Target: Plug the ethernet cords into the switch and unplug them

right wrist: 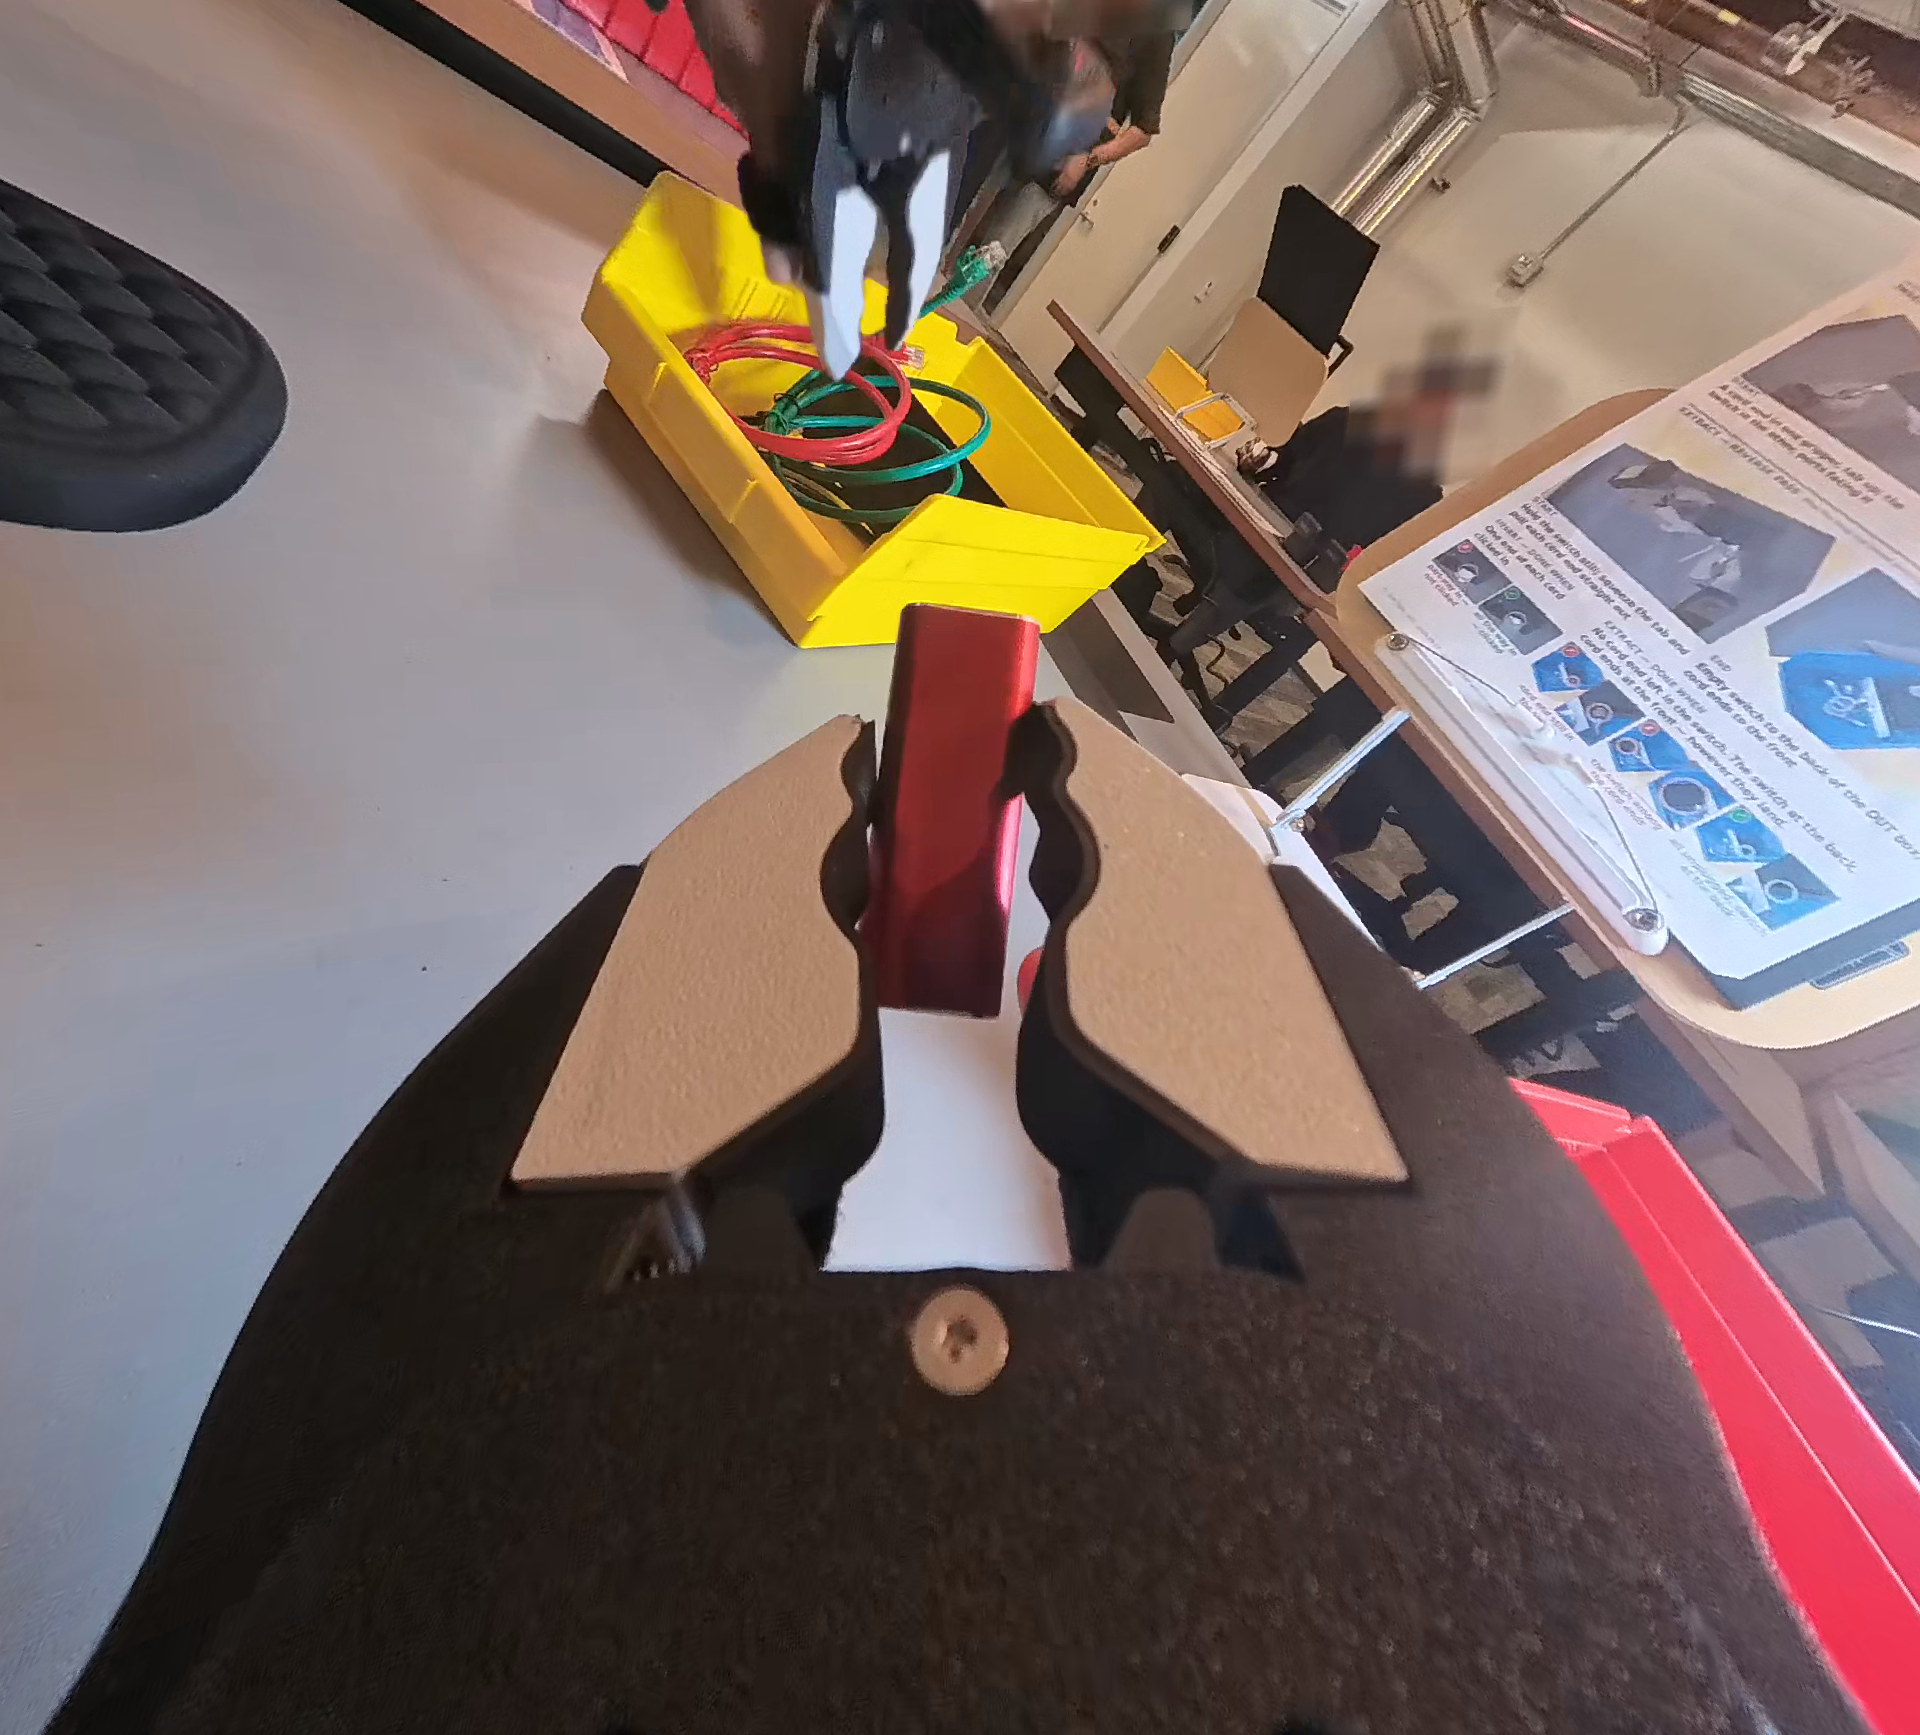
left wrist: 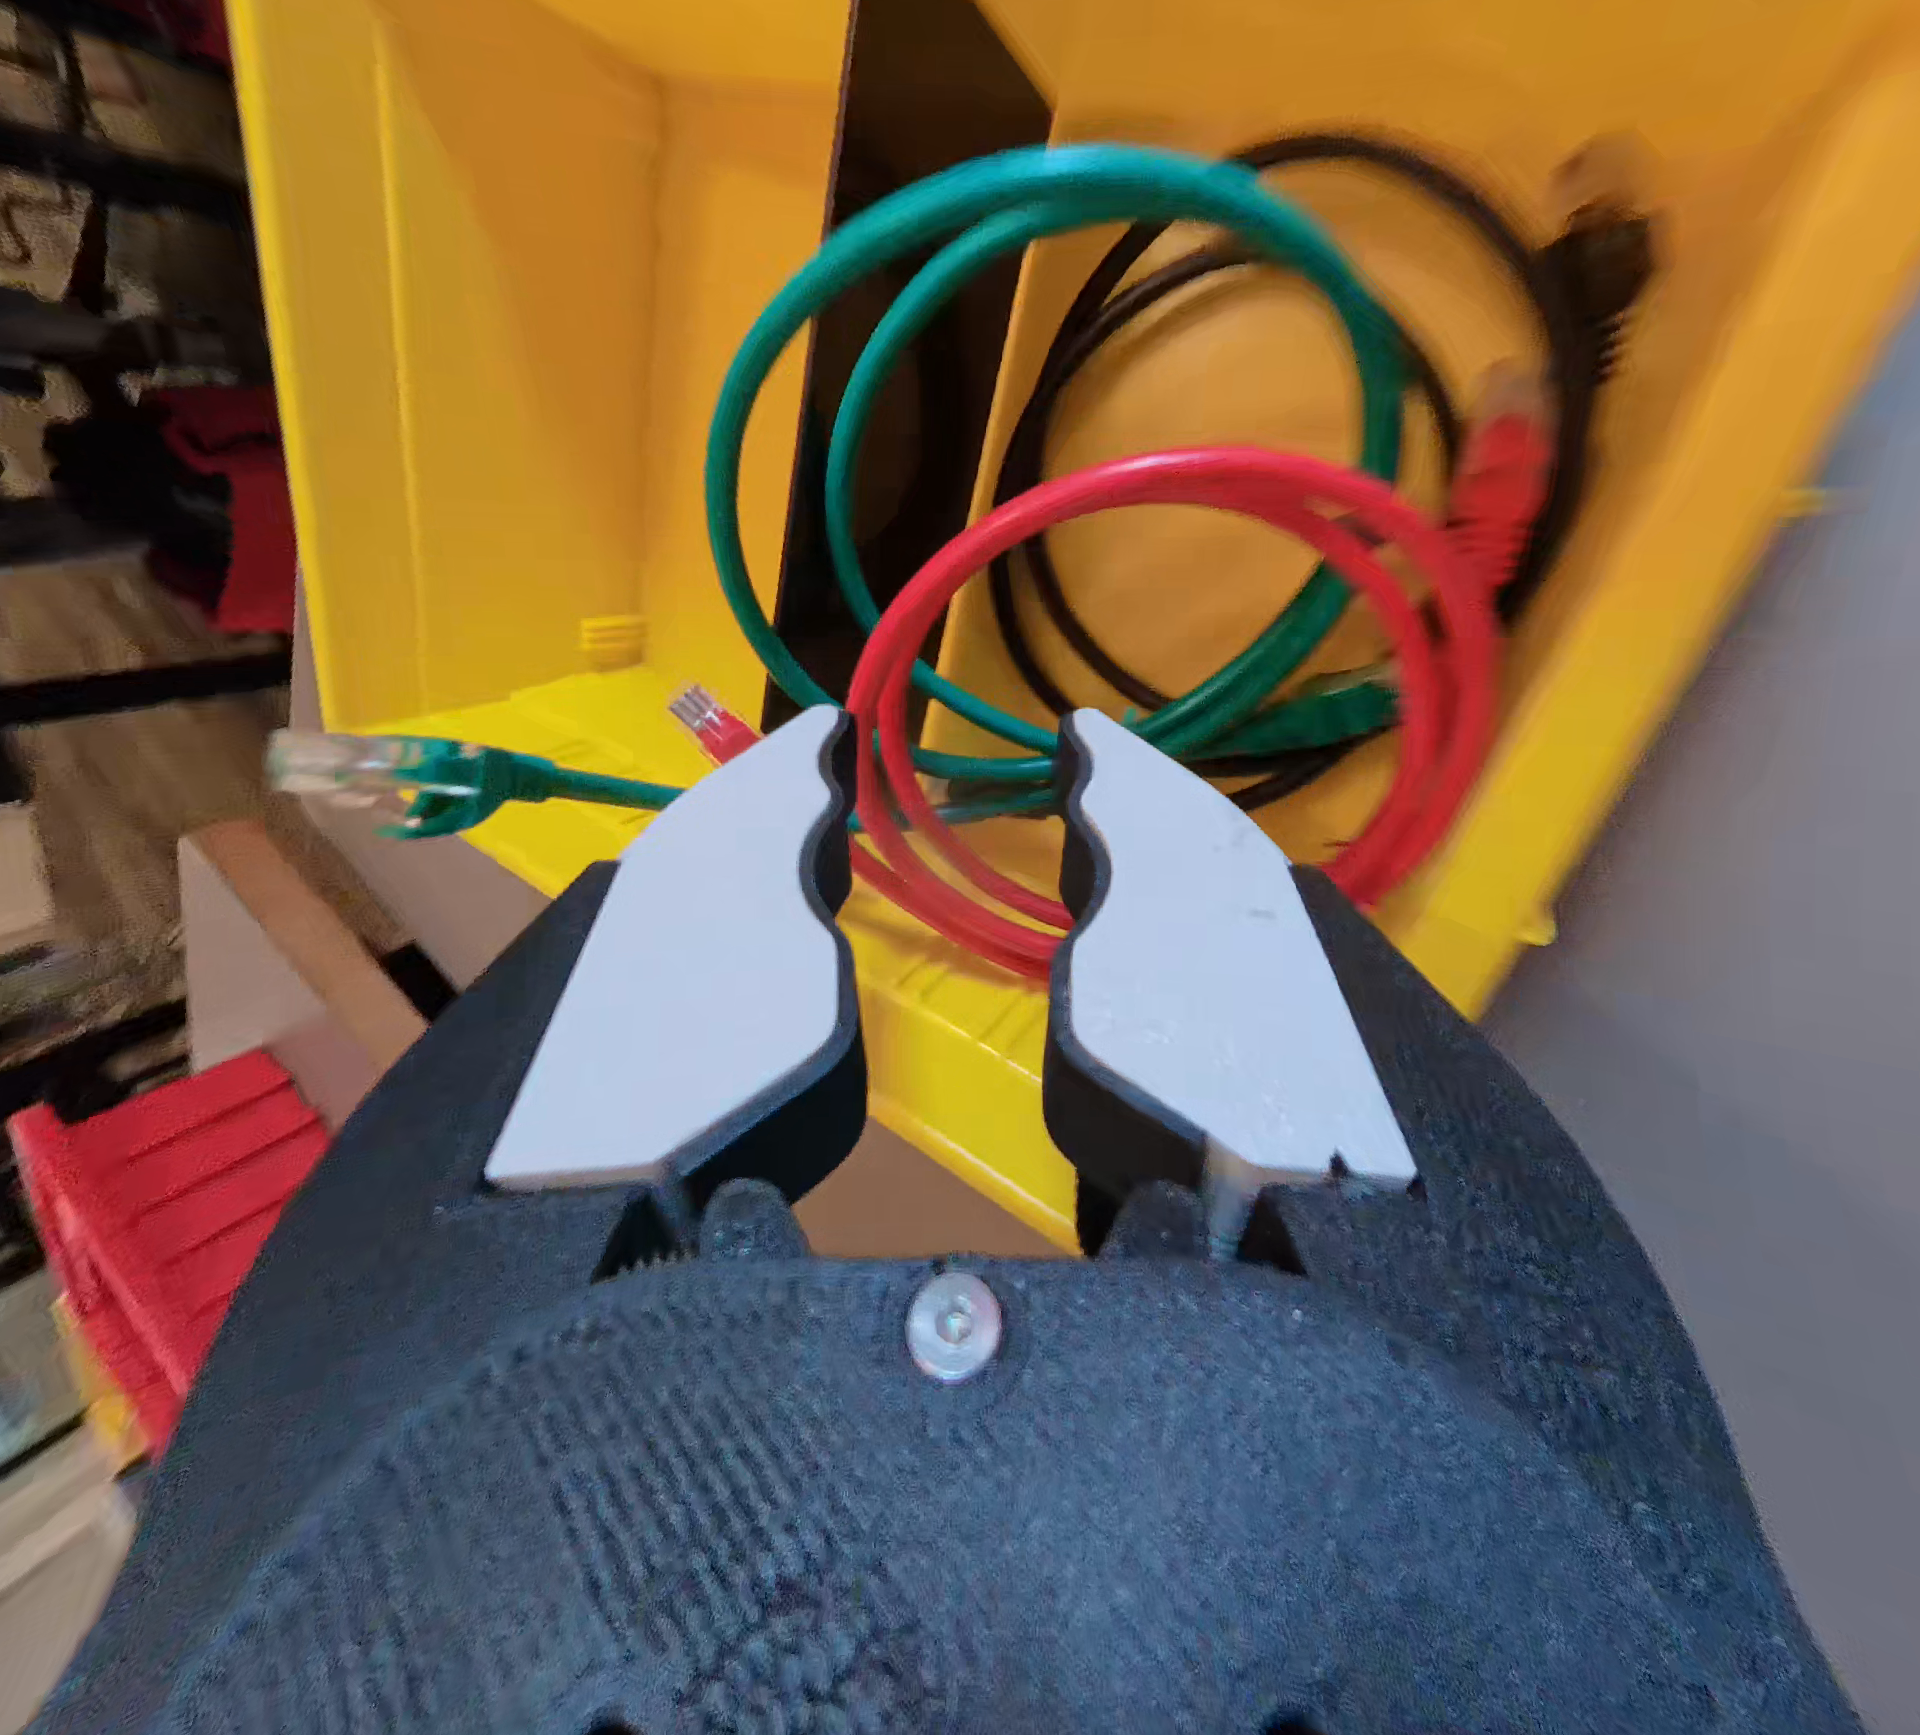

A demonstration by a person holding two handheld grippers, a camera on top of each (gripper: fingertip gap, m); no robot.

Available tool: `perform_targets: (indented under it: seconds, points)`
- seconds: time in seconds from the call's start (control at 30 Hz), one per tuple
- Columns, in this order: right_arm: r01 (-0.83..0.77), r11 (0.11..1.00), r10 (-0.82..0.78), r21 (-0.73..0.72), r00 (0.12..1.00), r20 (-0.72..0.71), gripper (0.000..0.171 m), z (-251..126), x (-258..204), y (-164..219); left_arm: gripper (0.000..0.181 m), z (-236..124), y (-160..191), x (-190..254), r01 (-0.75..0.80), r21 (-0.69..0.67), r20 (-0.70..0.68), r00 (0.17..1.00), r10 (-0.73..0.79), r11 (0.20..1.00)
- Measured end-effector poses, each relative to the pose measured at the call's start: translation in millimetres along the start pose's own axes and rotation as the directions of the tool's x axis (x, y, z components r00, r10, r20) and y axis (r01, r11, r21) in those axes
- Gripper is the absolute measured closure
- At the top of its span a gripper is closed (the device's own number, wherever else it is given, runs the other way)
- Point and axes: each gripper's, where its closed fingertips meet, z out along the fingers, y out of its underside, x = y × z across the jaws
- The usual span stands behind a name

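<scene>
three cords (left wrist: pixel 1091 480) – one yellow bin (left wrist: pixel 499 335)

Dark mesh chair back (right wrist: pixel 114 366) overlapping the desk's (right wrist: pixel 312 750) left edge. Instruction sheet (right wrist: pixel 1704 677) on a tilted wooden board past the right edge. Red bin (right wrist: pixel 1756 1290) low beyond the near right corner. Silver ducts (right wrist: pixel 1434 23) overhead. Black-and-tan chair (right wrist: pixel 1299 314) far behind. Blurred shelving (left wrist: pixel 104 231) at left.
</scene>
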Motion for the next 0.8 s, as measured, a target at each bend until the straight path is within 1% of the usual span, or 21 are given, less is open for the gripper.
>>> perform_targets:
  seconds: [0.03,0.07,0.1,0.13,0.2,0.3,0.4,0.43,0.5,0.53,0.6,0.67,0.73,0.8]
  points:
    - [-0.002,1.0,0.002,0.001,1.0,-0.003,0.144,-0.7,0.7,0.1,0.144,11.0,6.2,-3.1,-0.005,-0.042,0.016,1.0,0.005,0.999]
    - [-0.004,1.0,0.004,0.003,1.0,-0.007,0.144,-1.6,1.5,-0.1,0.147,19.3,11.1,-5.5,-0.008,-0.073,0.026,1.0,0.01,0.997]
    - [-0.006,1.0,0.006,0.006,1.0,-0.012,0.144,-2.6,2.6,-0.6,0.16,23.8,15.7,-10.2,-0.015,-0.102,0.053,0.998,0.021,0.995]
    - [-0.008,1.0,0.008,0.011,1.0,-0.016,0.144,-3.5,4.0,-1.2,0.162,23.5,18.6,-17.4,-0.035,-0.122,0.094,0.995,0.046,0.992]
    - [-0.017,1.0,0.018,0.019,1.0,-0.022,0.144,-4.9,6.7,-2.0,0.167,11.1,13.4,-18.4,-0.016,-0.088,0.079,0.997,0.023,0.996]
    - [-0.043,0.998,0.044,0.034,0.999,-0.025,0.144,-5.9,10.2,-2.1,0.173,-33.7,-2.1,-25.9,-0.005,0.015,0.098,0.995,0.003,1.0]
    - [-0.059,0.997,0.061,0.05,0.998,-0.031,0.144,-6.9,13.6,-4.3,0.176,-95.2,-23.1,-31.3,-0.01,0.162,0.108,0.994,-0.008,0.987]
    - [-0.059,0.997,0.061,0.055,0.997,-0.037,0.144,-7.5,14.9,-5.5,0.176,-116.9,-33.0,-26.8,-0.032,0.23,0.084,0.996,0.013,0.973]
    - [-0.057,0.996,0.06,0.062,0.997,-0.049,0.144,-9.0,17.8,-7.8,0.176,-155.5,-55.2,-2.0,-0.114,0.384,0.004,0.992,0.122,0.916]
    - [-0.057,0.996,0.06,0.064,0.997,-0.057,0.144,-9.9,19.5,-8.5,0.176,-168.0,-64.7,11.7,-0.119,0.433,-0.035,0.988,0.149,0.894]
    - [-0.058,0.996,0.063,0.067,0.996,-0.07,0.144,-11.5,22.7,-8.8,0.176,-178.1,-82.9,53.9,-0.165,0.514,-0.127,0.956,0.265,0.842]
    - [-0.062,0.996,0.067,0.063,0.995,-0.08,0.144,-12.4,25.4,-6.9,0.176,-174.0,-99.4,108.1,-0.213,0.602,-0.207,0.889,0.408,0.77]
    - [-0.072,0.996,0.077,0.058,0.993,-0.085,0.144,-12.5,27.0,-3.9,0.175,-158.6,-114.8,158.4,-0.203,0.664,-0.277,0.827,0.489,0.72]
    - [-0.076,0.996,0.08,0.048,0.993,-0.086,0.144,-11.8,27.5,-0.4,0.172,-139.5,-124.1,200.9,-0.158,0.685,-0.366,0.77,0.523,0.711]
